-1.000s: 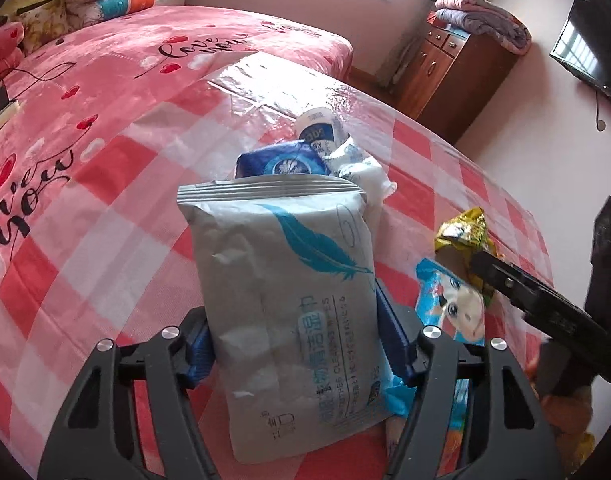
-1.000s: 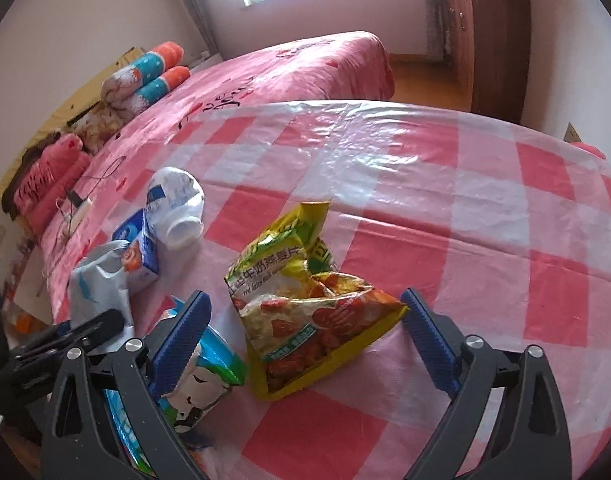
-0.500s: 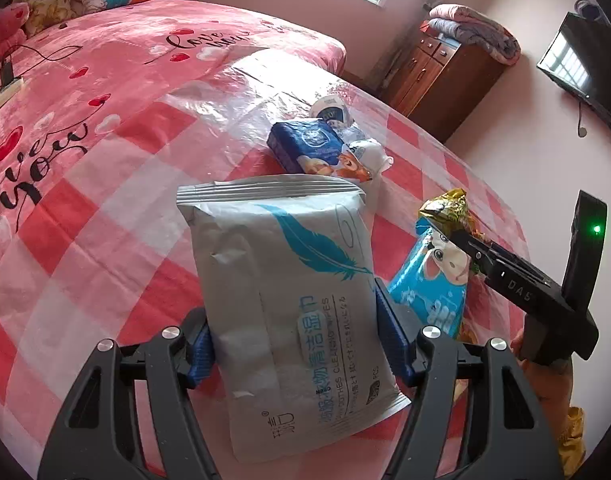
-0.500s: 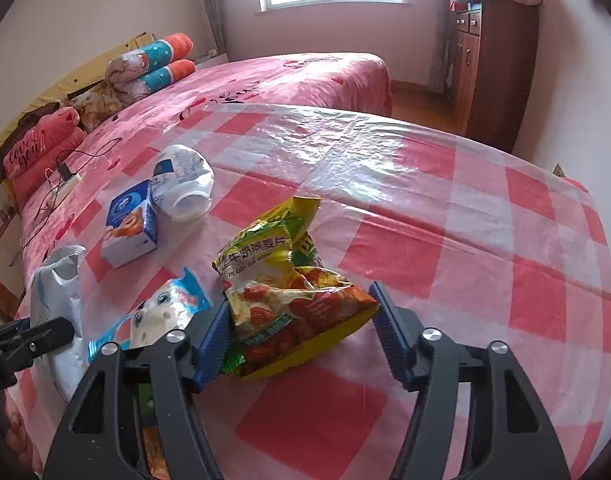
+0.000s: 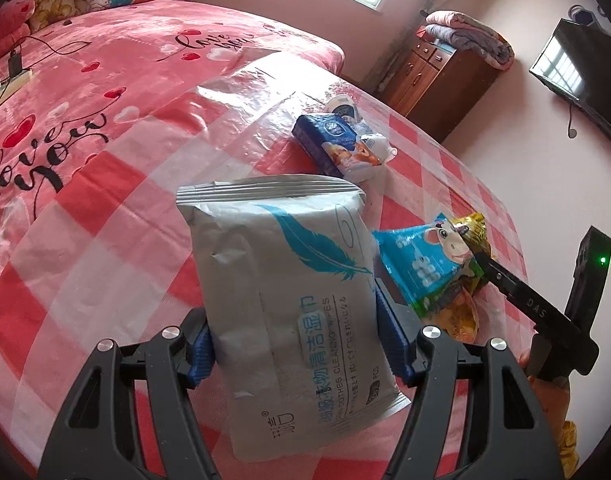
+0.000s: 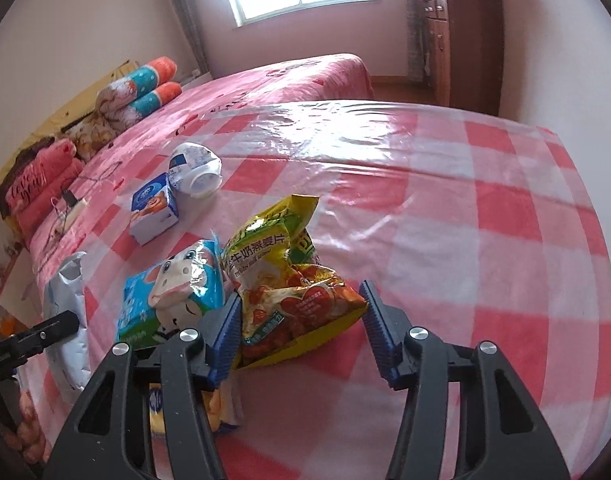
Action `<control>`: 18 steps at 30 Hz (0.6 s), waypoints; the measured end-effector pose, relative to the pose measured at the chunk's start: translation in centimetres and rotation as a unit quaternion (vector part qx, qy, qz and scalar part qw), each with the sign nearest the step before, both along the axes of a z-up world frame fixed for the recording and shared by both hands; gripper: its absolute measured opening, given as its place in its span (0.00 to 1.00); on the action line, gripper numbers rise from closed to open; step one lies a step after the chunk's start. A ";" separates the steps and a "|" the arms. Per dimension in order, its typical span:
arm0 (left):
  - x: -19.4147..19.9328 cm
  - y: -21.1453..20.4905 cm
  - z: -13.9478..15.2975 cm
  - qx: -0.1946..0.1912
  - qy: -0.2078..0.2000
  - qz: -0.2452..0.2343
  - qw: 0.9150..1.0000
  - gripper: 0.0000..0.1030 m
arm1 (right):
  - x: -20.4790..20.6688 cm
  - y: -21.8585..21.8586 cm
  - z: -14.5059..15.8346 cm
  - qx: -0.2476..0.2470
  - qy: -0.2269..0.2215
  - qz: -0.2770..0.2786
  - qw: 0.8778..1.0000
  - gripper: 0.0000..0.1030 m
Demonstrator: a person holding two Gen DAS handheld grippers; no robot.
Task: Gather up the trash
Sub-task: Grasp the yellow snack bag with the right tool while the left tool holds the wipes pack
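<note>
The left gripper clamps the soft, slippery wet-wipe pack across its middle, while the right gripper straddles the light, crinkly yellow snack bag on the near table, its fingers apparently touching but not yet squeezing

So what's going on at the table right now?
Trash pickup is under way on the checked table. The left tongs are clamped on a grey wet-wipes pack, held up off the cloth. The right tongs straddle the yellow snack bag, jaws not visibly closed on it. A blue cartoon wrapper, tissue box and white bottle lie loose.
</note>
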State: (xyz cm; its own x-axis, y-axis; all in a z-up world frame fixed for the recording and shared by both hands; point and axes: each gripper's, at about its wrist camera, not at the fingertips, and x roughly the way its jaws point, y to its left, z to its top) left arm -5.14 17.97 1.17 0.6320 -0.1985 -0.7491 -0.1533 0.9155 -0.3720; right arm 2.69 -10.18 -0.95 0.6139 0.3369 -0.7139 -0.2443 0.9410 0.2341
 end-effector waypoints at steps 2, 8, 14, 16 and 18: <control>-0.5 -0.1 0.0 0.002 -0.001 -0.003 1.000 0.66 | -1.0 -0.6 0.0 0.015 -0.001 -0.008 1.000 0.55; -2.2 -0.4 -0.3 0.000 0.000 -0.010 1.000 0.66 | -3.5 -1.7 0.3 0.040 -0.006 -0.028 0.999 0.55; -3.6 -0.8 0.1 -0.003 -0.006 -0.021 1.000 0.66 | -6.1 -3.3 0.4 0.074 -0.001 -0.042 0.996 0.55; -4.2 -1.0 0.2 -0.003 -0.006 -0.025 1.000 0.66 | -7.0 -3.6 0.5 0.088 -0.002 -0.042 0.995 0.55; -4.7 -1.1 0.1 -0.003 -0.006 -0.028 1.000 0.66 | -7.8 -3.7 0.6 0.093 -0.004 -0.041 0.995 0.55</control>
State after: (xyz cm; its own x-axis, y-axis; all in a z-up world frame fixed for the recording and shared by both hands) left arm -9.87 16.82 1.32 0.6285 -0.2391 -0.7402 -0.0974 0.9199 -0.3798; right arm -5.06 -13.88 -0.31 0.6500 0.4113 -0.6391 -0.1719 0.8987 0.4035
